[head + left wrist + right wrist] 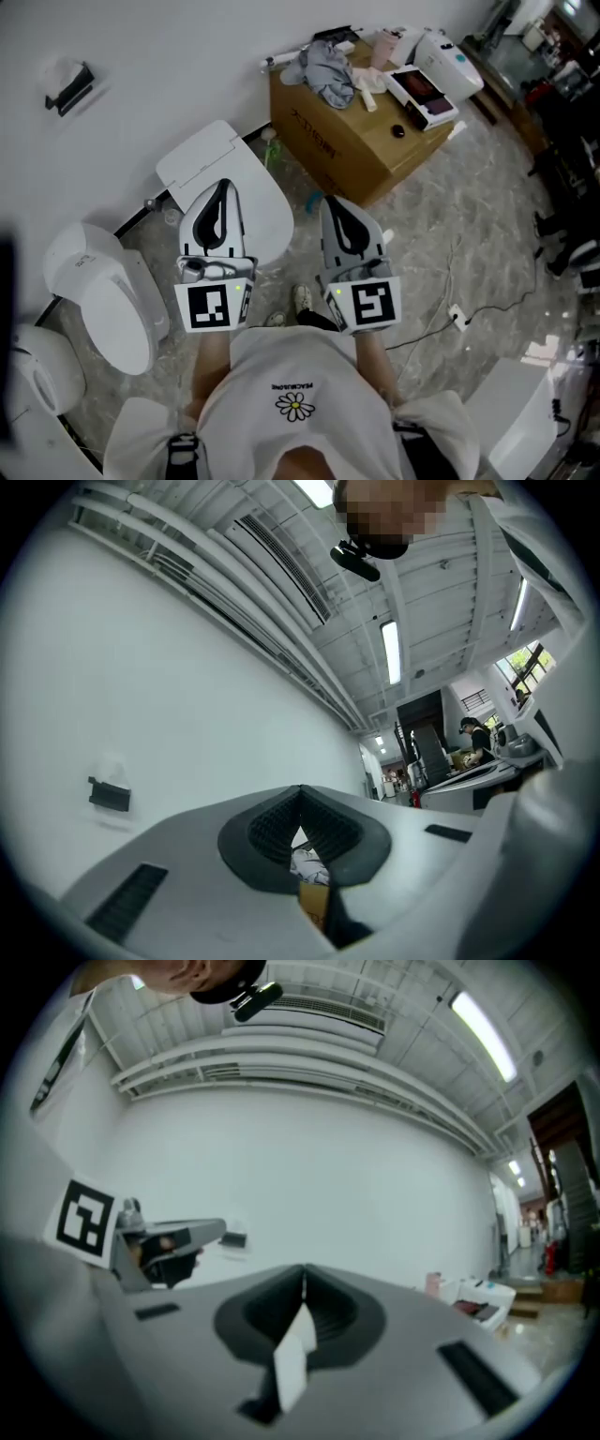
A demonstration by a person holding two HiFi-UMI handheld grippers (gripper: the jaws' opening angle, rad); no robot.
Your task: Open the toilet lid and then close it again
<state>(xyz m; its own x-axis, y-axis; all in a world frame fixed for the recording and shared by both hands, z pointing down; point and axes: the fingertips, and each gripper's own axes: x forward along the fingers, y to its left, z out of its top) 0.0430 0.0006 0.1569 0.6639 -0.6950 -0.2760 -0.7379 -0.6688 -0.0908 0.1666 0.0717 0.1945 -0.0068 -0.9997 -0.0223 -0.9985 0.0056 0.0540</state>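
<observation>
The white toilet (267, 202) stands against the wall with its lid down, its tank (192, 155) behind it. In the head view my left gripper (222, 185) hangs over the closed lid, jaws shut and empty. My right gripper (331, 201) is just right of the bowl over the marble floor, also shut with nothing in it. The left gripper view looks past the closed tips (300, 791) up at the white wall and ceiling; the toilet is hidden there. Over the right gripper's shut tips (304, 1271), the right gripper view shows the wall and the left gripper (164, 1239).
A second white toilet (108, 300) sits at the left. A cardboard box (347, 122) right of the toilet carries a grey cloth and white appliances. A black holder (68, 89) hangs on the wall. A cable and plug (457, 319) lie on the floor at right.
</observation>
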